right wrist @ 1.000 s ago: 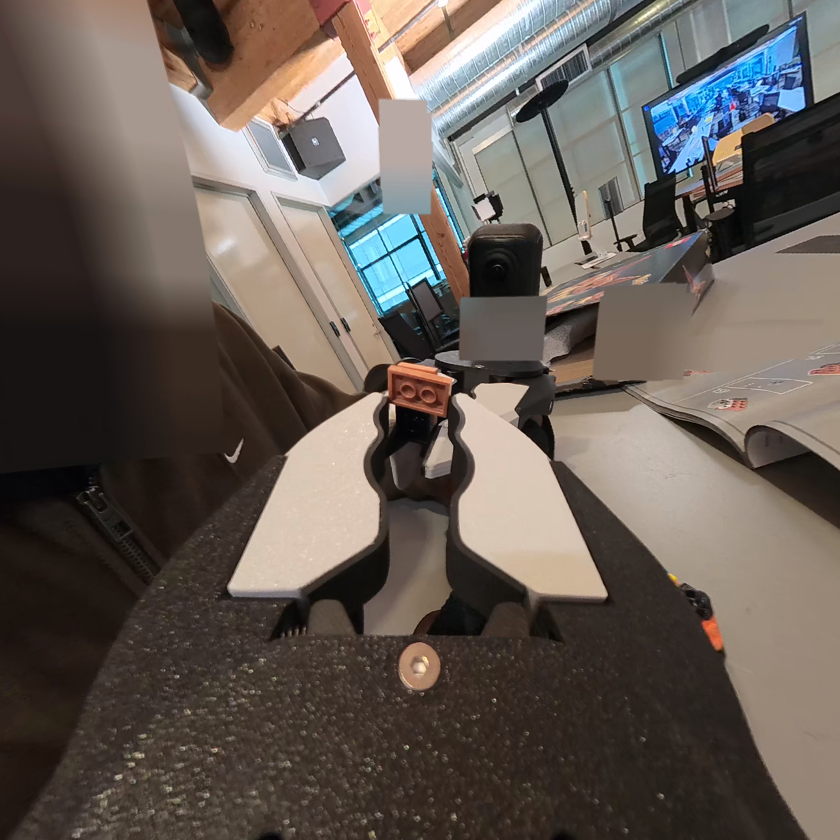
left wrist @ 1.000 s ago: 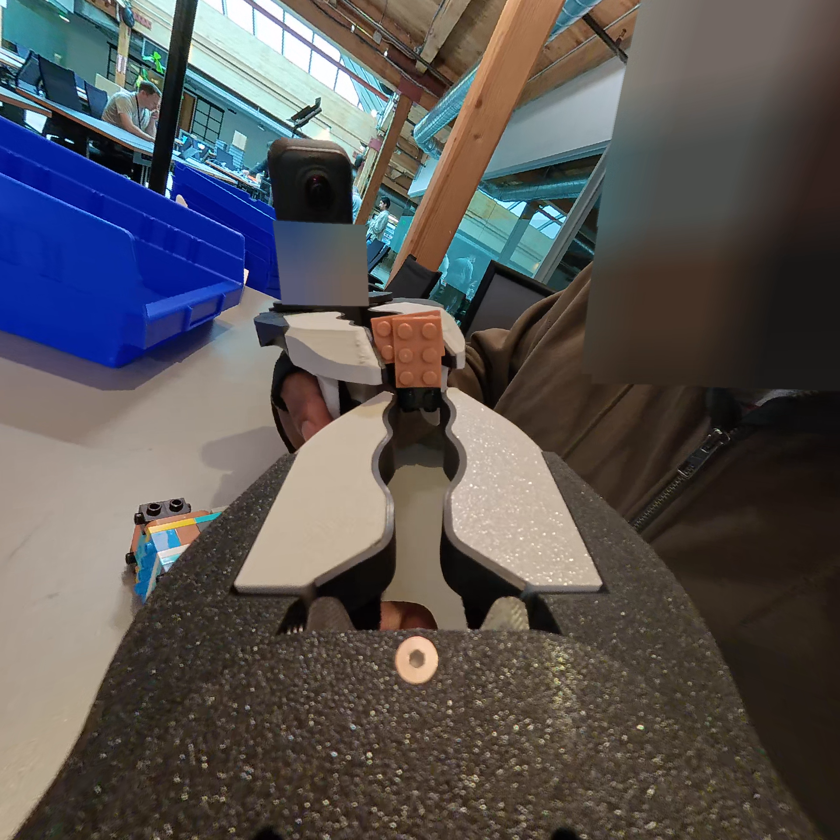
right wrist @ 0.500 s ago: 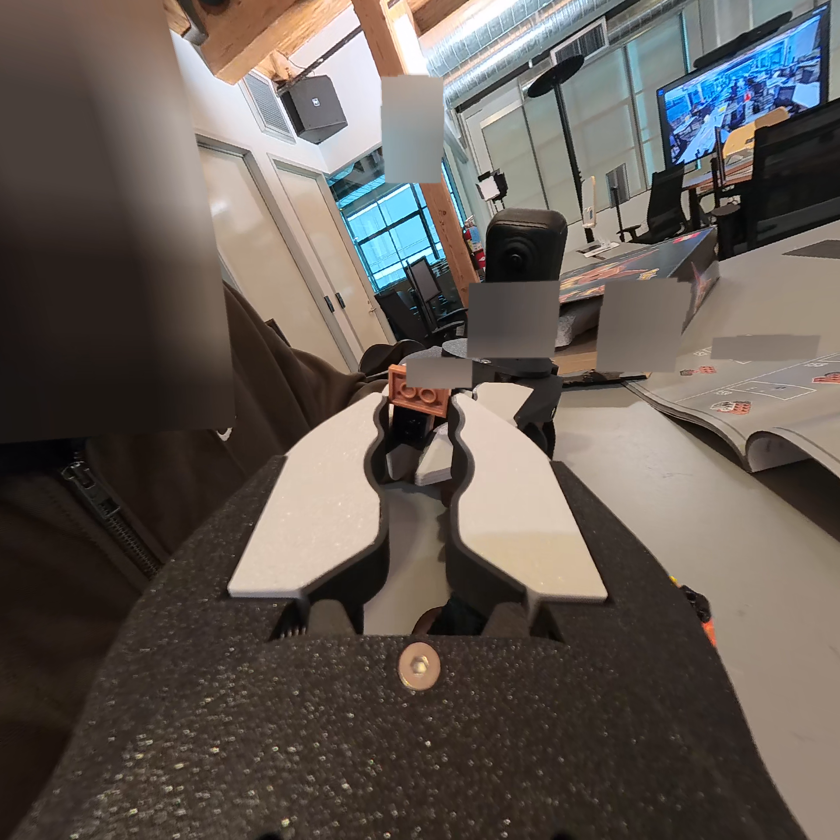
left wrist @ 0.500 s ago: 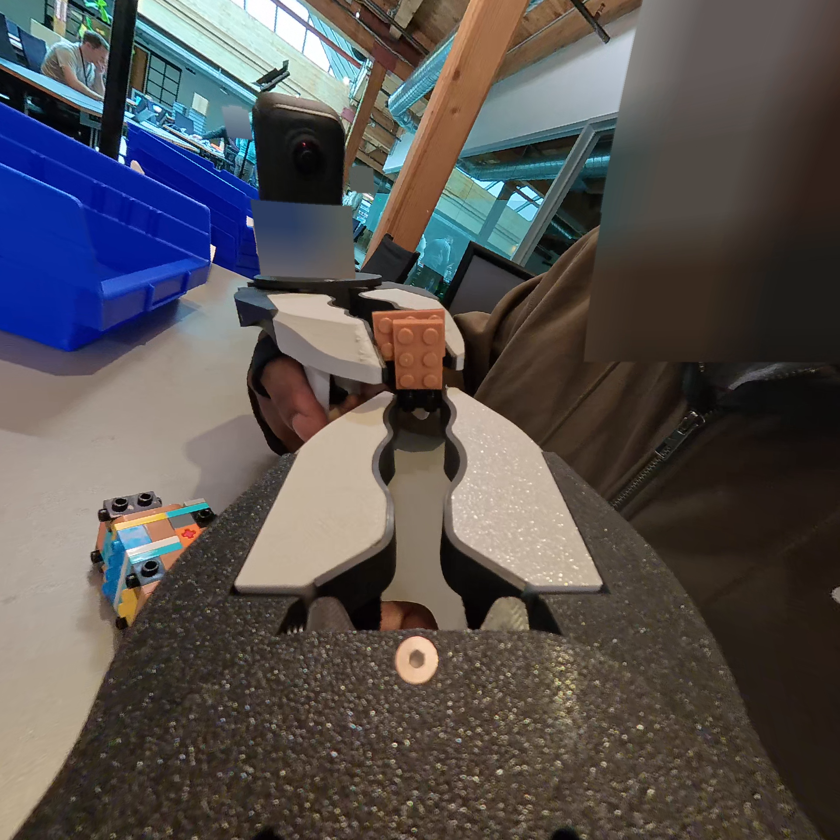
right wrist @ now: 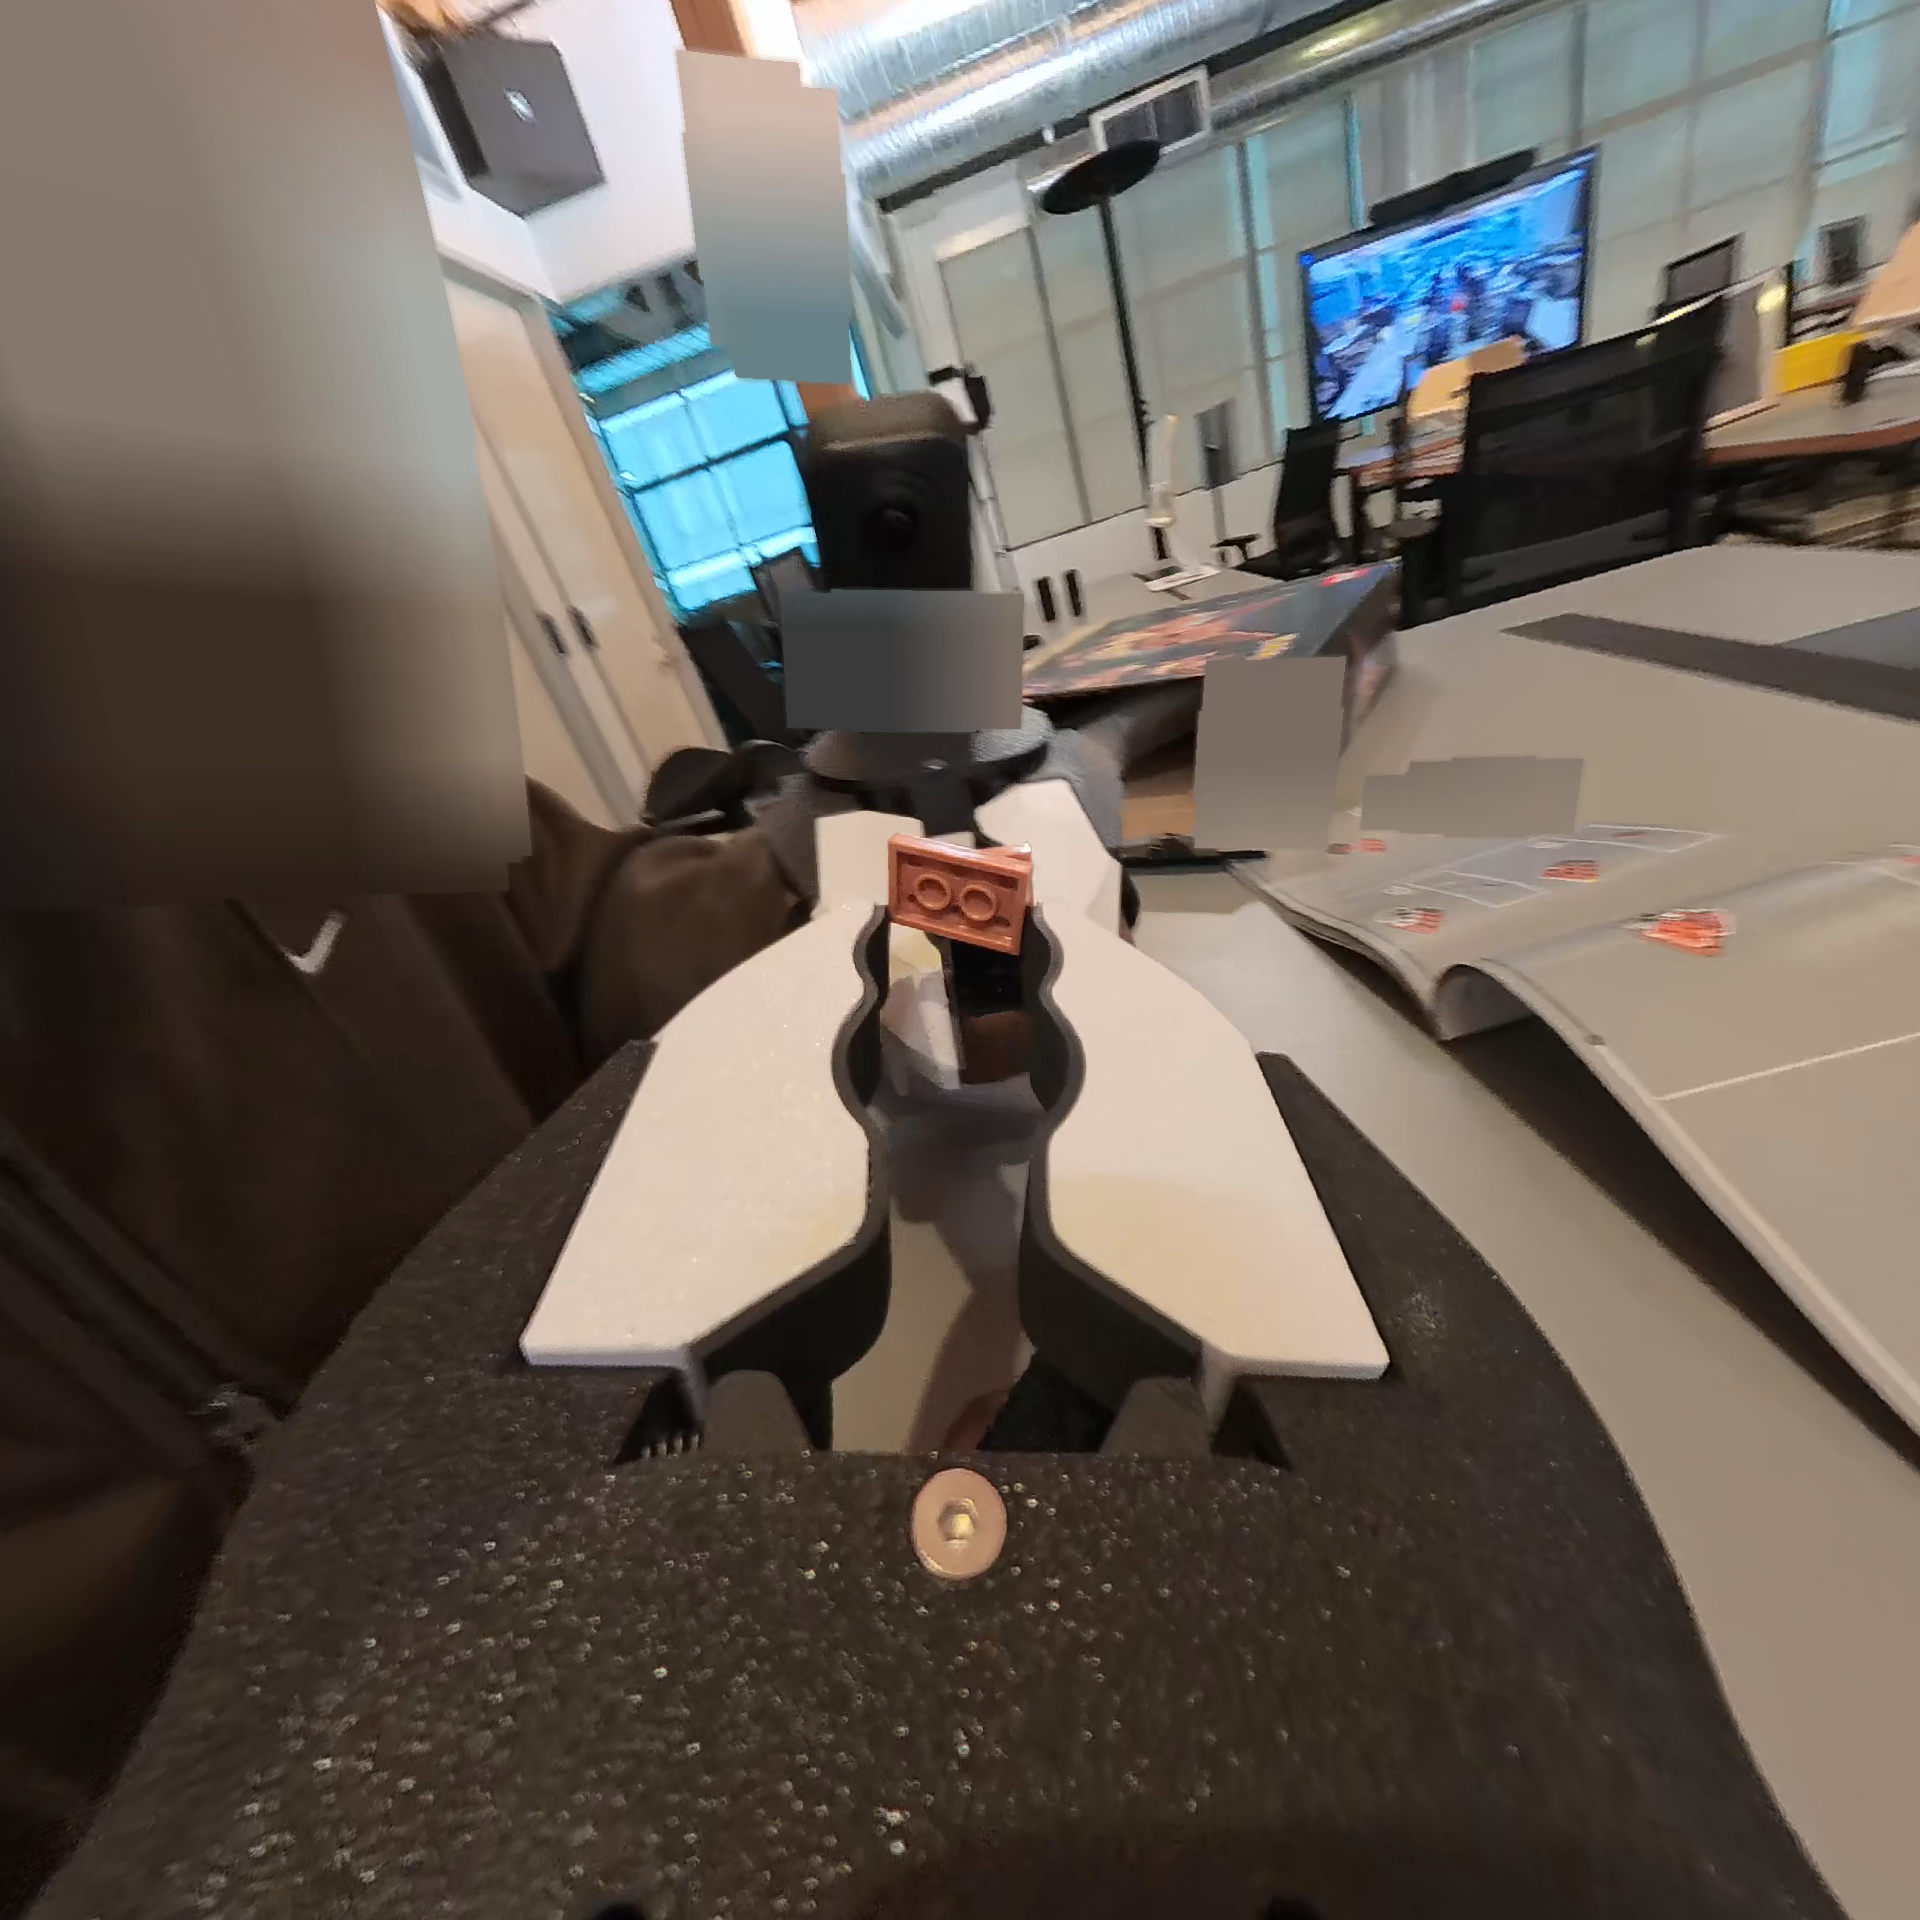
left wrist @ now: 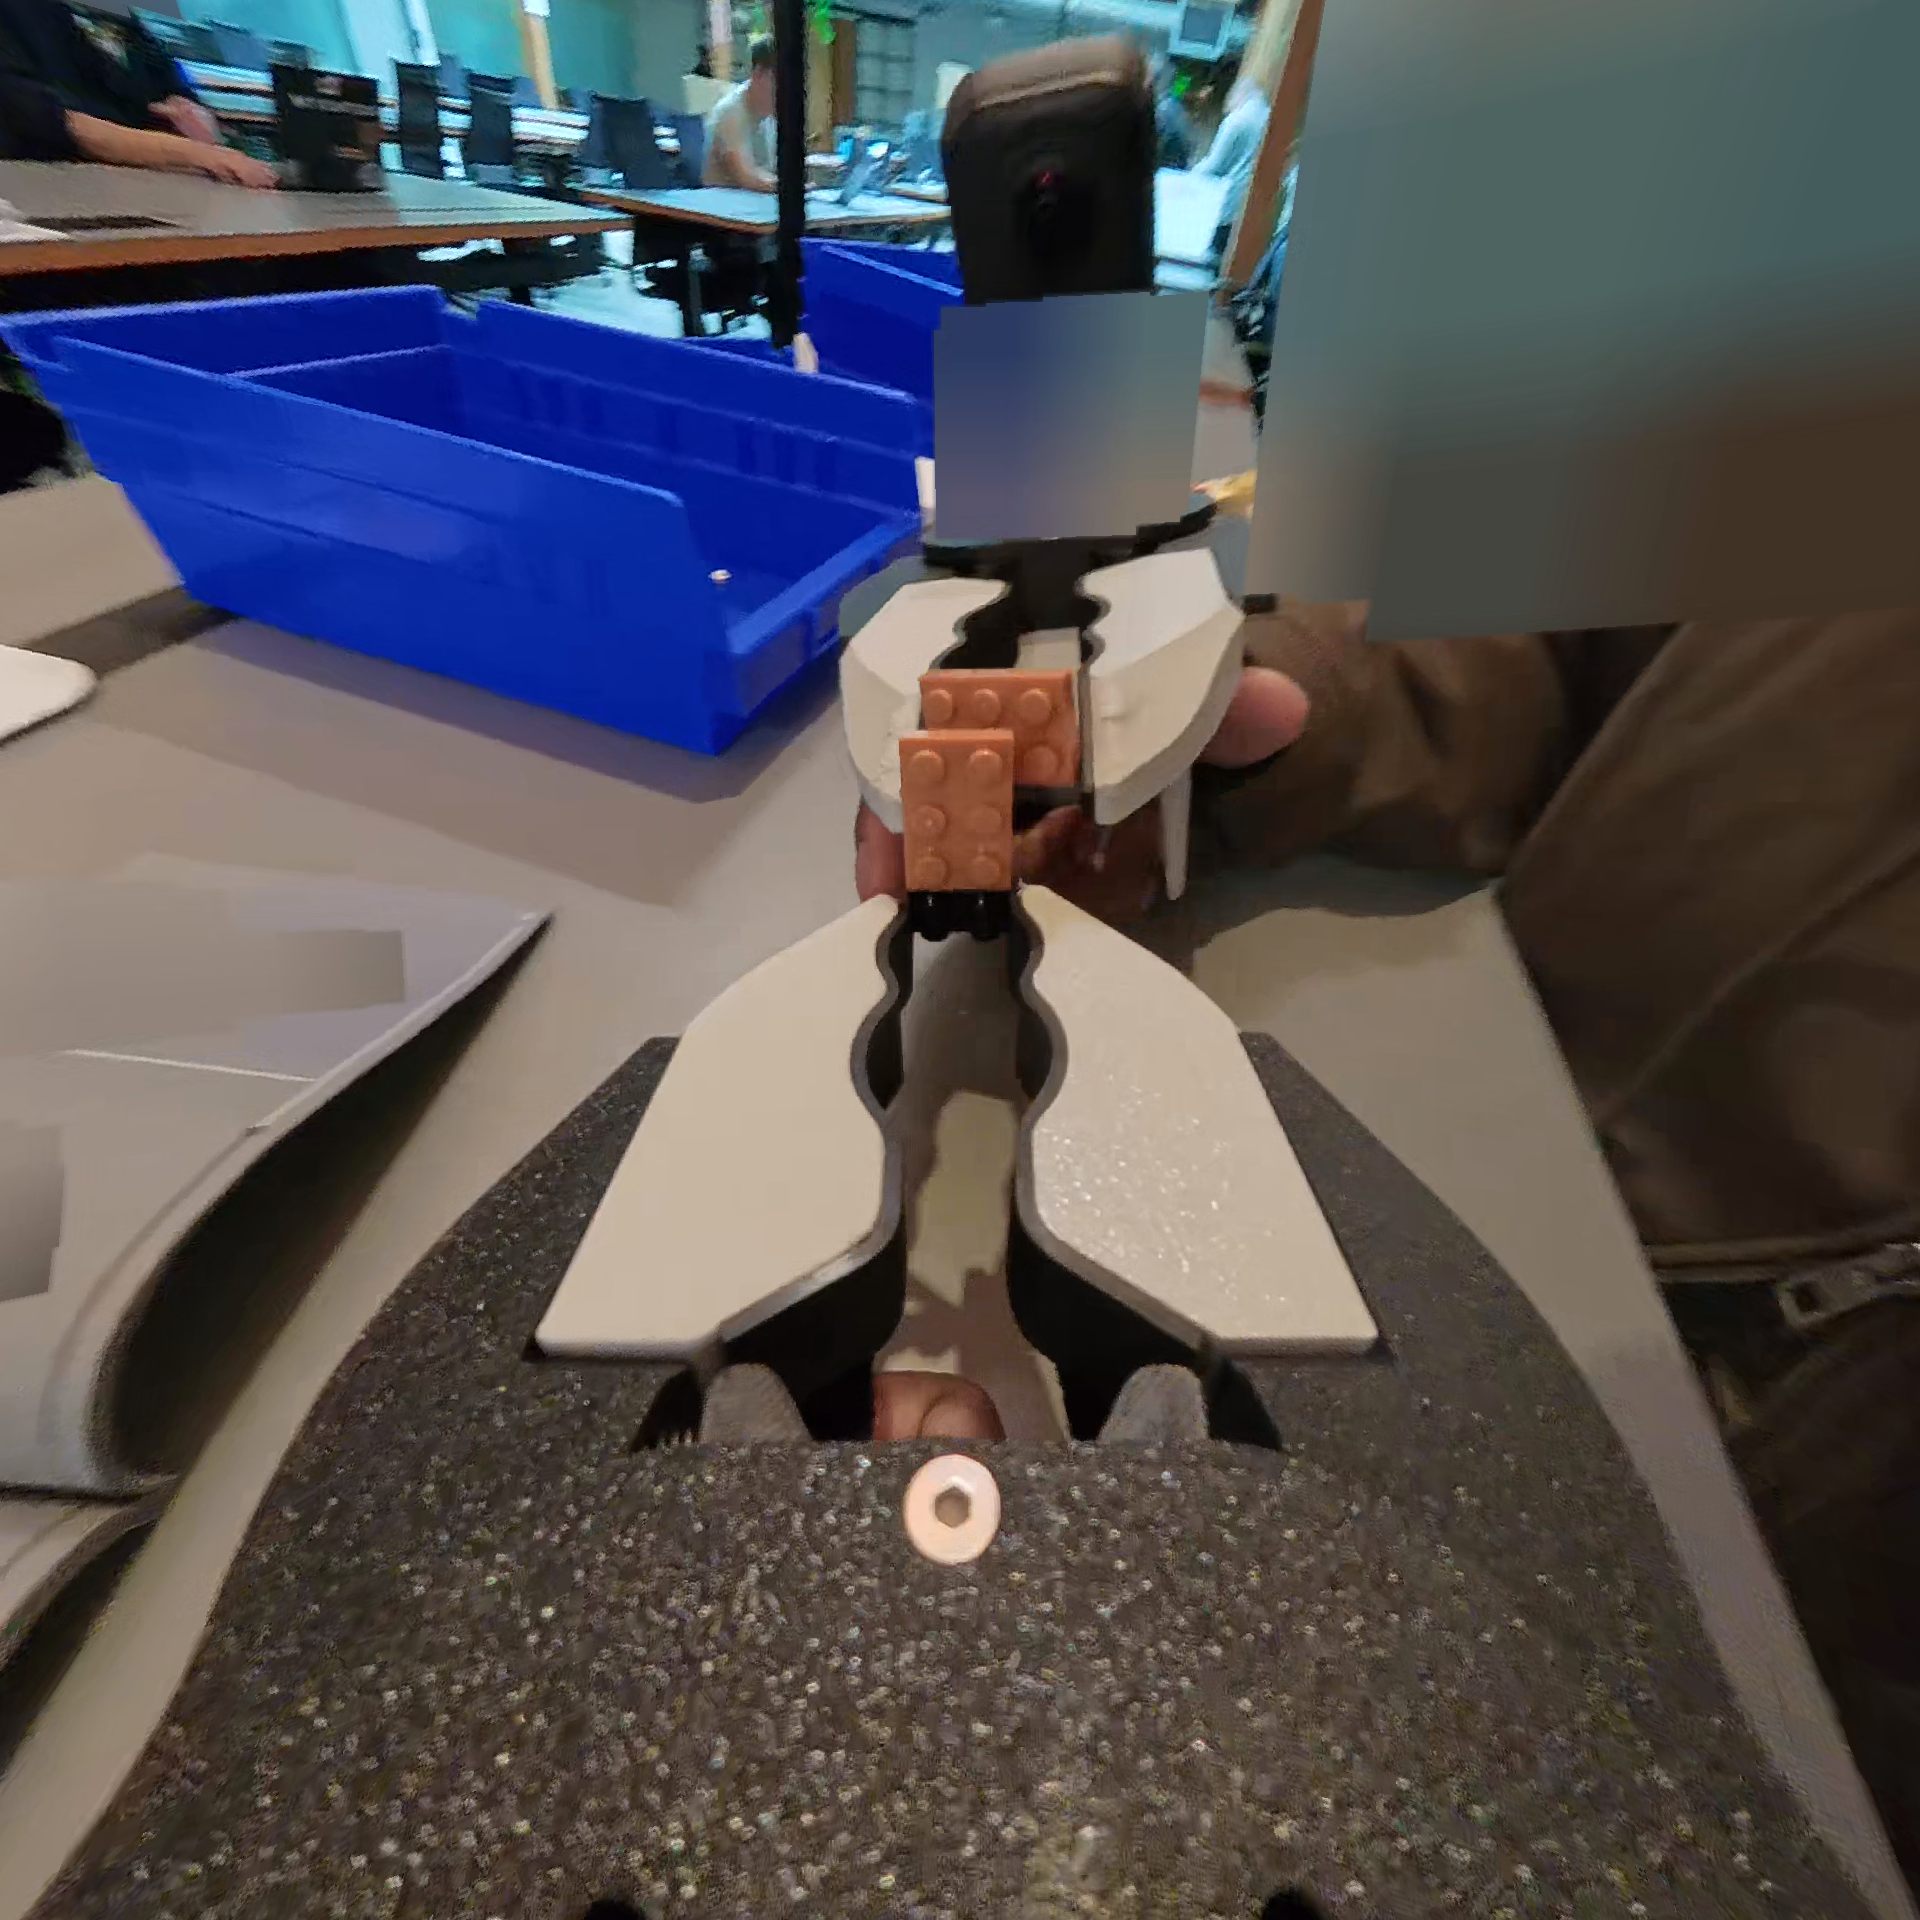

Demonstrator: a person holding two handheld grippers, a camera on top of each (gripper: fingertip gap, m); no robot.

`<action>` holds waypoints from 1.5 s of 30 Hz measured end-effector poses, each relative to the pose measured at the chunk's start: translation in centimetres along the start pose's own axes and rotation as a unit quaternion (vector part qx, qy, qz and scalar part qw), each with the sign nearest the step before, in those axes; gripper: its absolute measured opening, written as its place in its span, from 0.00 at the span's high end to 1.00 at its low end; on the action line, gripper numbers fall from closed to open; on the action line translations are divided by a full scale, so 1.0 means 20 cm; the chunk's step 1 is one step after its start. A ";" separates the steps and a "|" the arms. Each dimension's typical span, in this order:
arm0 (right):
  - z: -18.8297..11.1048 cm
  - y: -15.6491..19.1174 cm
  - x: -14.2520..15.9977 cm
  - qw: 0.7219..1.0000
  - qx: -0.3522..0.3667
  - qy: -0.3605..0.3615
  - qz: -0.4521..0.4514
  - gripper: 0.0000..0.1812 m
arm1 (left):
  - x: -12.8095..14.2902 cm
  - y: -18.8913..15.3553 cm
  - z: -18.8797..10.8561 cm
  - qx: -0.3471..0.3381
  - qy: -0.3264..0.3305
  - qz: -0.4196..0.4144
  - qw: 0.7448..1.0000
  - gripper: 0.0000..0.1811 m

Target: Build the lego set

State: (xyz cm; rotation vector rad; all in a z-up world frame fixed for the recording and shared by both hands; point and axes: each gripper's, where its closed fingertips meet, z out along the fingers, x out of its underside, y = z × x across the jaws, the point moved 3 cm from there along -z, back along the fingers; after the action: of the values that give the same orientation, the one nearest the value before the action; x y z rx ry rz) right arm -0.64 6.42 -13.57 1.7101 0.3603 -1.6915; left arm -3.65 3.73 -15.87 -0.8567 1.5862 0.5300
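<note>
Both grippers have swung lower toward the grey table (left wrist: 436, 831); left gripper (left wrist: 958, 920) pinches a black-based orange plate (left wrist: 956, 810); right gripper (left wrist: 1003, 727) clamps another orange plate (left wrist: 1039, 712); blue bins (left wrist: 468, 499) behind.

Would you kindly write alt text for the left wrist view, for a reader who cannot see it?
The left gripper pinches a small black piece carrying an upright orange plate, studs toward the camera. Opposite, the right gripper holds a second orange plate just behind it, above a grey table with a blue bin.
</note>
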 end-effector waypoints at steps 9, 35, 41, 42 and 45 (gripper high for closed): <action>0.00 -0.02 0.02 0.999 0.020 0.002 -0.033 0.87 | 0.02 0.02 0.00 -0.066 0.040 0.062 0.995 0.91; 0.01 0.04 0.01 0.999 -0.029 -0.016 0.001 0.87 | 0.00 -0.06 0.00 0.051 -0.010 -0.031 0.998 0.91; 0.00 0.04 0.00 0.999 -0.027 -0.019 -0.003 0.87 | 0.00 -0.05 0.00 0.045 -0.009 -0.029 0.999 0.91; 0.00 0.04 0.00 0.999 -0.027 -0.020 -0.003 0.87 | 0.00 -0.04 0.00 0.042 -0.009 -0.027 0.999 0.91; 0.00 0.04 -0.01 0.999 -0.028 -0.022 -0.002 0.87 | 0.00 -0.04 0.00 0.038 -0.010 -0.025 0.999 0.91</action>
State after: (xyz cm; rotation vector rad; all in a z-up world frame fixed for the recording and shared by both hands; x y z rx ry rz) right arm -0.14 5.91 -13.24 1.6310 0.3868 -1.7027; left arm -3.11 3.17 -15.77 -0.8304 1.5528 0.4385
